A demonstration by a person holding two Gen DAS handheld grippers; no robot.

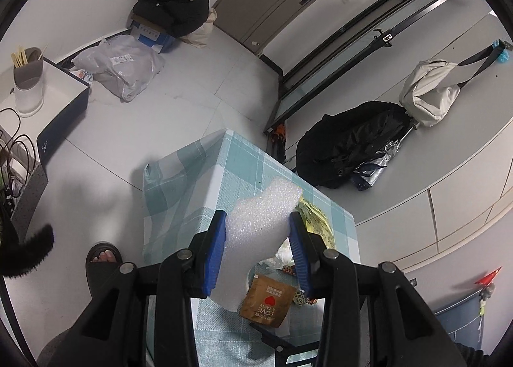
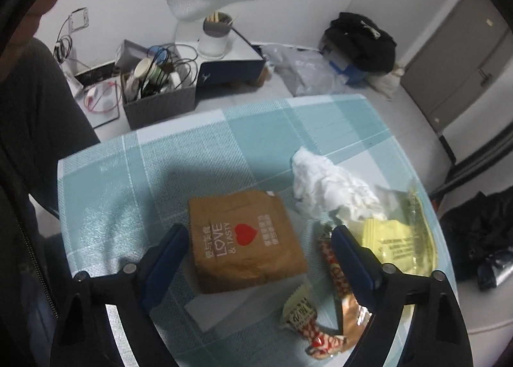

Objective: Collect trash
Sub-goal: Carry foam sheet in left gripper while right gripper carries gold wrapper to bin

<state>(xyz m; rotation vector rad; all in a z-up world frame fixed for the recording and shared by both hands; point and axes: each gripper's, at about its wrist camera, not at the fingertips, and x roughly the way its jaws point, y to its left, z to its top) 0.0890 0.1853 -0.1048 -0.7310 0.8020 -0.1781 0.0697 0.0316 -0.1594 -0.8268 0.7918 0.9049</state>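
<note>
Tissue (image 2: pixel 333 187) and wrappers (image 2: pixel 323 328) crowd the brown paper bag (image 2: pixel 245 240) under the right tool (image 2: pixel 259 258).

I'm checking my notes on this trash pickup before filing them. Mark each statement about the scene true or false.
1. The left hand-held gripper is shut on the white foam piece. True.
2. The right hand-held gripper grips the brown paper bag. False: its jaws stand open above the bag.
3. The crumpled white tissue lies on the checked tablecloth. True.
4. The brown paper bag has a green star printed on it. False: it has a red heart.
</note>
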